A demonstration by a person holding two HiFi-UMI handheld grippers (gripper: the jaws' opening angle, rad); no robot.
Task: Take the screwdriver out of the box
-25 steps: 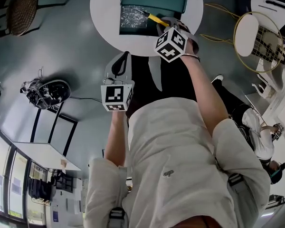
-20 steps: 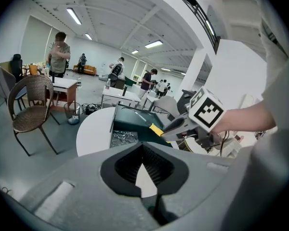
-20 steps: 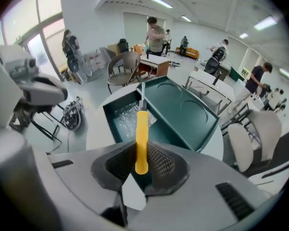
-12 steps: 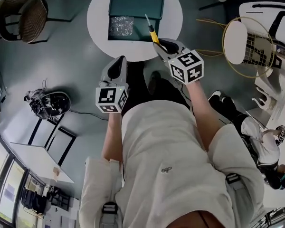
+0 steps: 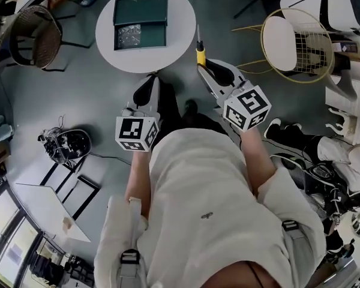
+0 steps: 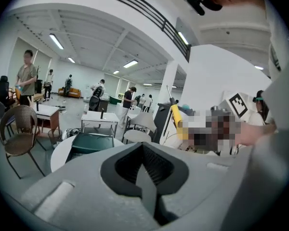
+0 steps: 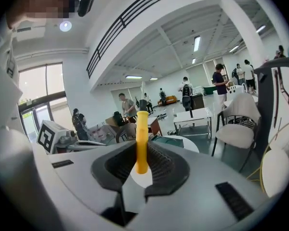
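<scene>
The screwdriver has a yellow handle and a thin metal shaft. My right gripper is shut on the handle and holds it in the air, off the near edge of the round white table. In the right gripper view the handle stands upright between the ribbed pads. The dark green box lies open on the table, with a crumpled clear bag in its lower half. My left gripper hangs shut and empty near the table's edge, its jaws closed together. Past them I see the box.
A brown wicker chair stands left of the table and a gold wire chair right of it. A bundle of cables and gear lies on the grey floor at left. People, desks and chairs fill the room beyond.
Both grippers have pulled back from the table and risen. The right one has carried the screwdriver from the box's edge to off the table, and its shaft now points up.
</scene>
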